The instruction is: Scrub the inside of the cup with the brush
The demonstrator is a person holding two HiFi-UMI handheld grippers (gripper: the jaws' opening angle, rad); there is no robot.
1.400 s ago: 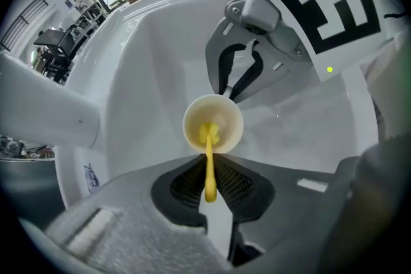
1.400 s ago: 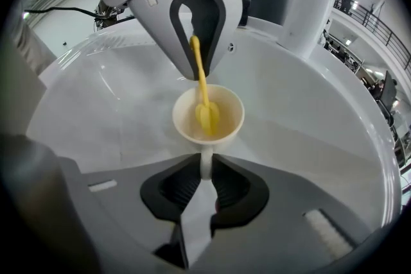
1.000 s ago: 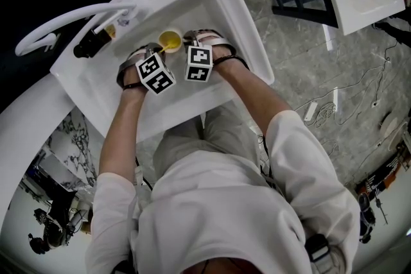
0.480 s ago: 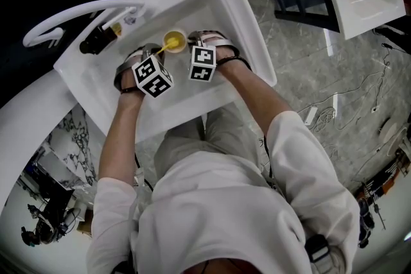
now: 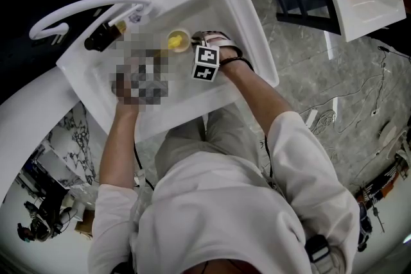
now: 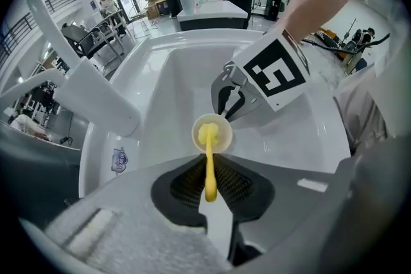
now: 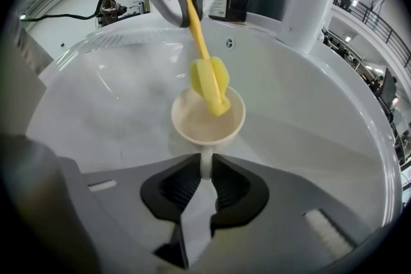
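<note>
Raised, left hand-held gripper (image 6: 209, 178) points steeply down, brush (image 7: 209, 78) at cup (image 7: 191, 124) mouth.

sink (image 5: 250, 25): white, glossy, smooth
cup (image 7: 192, 122): cream, matt, looks plastic
brush (image 7: 207, 77): yellow, smooth plastic handle, spongy head
pads (image 7: 172, 188): black, ribbed, matt

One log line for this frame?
phase: scrubbing | left claw: shut on brush | right claw: shut on cup | brush head: partly inside cup | location: in sink

L gripper (image 6: 207, 170): drew away from cup (image 7: 192, 123), upward. Brush (image 7: 209, 79): head lifted to approx. rim level, partly out.
</note>
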